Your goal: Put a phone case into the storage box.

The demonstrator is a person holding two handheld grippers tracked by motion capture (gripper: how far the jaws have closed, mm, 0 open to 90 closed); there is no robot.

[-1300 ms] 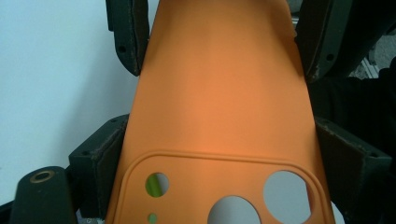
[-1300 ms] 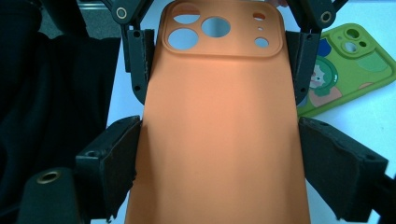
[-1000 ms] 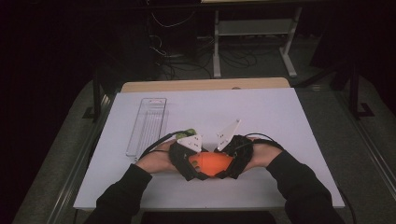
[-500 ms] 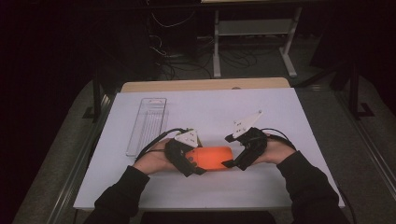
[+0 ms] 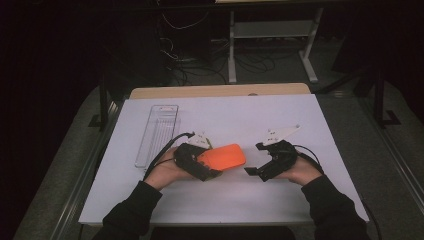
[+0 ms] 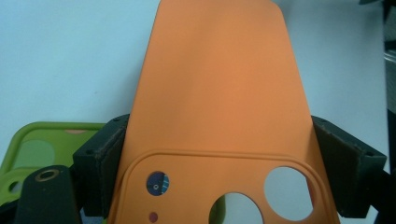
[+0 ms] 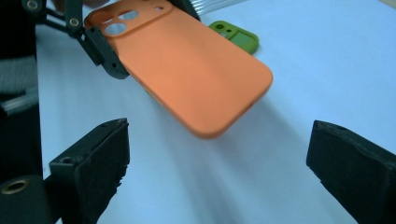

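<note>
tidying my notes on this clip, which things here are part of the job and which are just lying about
In the job:
- orange phone case, held at its camera end by the left tool
- right tool, open, jaws just widened, nothing between them

Lying about:
- green phone case
- clear tray

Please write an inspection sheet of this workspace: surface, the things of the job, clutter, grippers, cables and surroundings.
Surface: white table top, bare around the work.
Job's things: orange phone case, clamped at its camera end, lifted off the surface; green phone case lying flat behind it.
Clutter: clear plastic tray at the left, apparently empty.
Grippers: left gripper shut on the case's two long edges; right gripper open, nothing between its jaws, which have just been opening, apart from the case.
Cables: one black cable from the left gripper, one from the right.
Surroundings: dark room, metal stand and loose floor wires behind the table.
</note>
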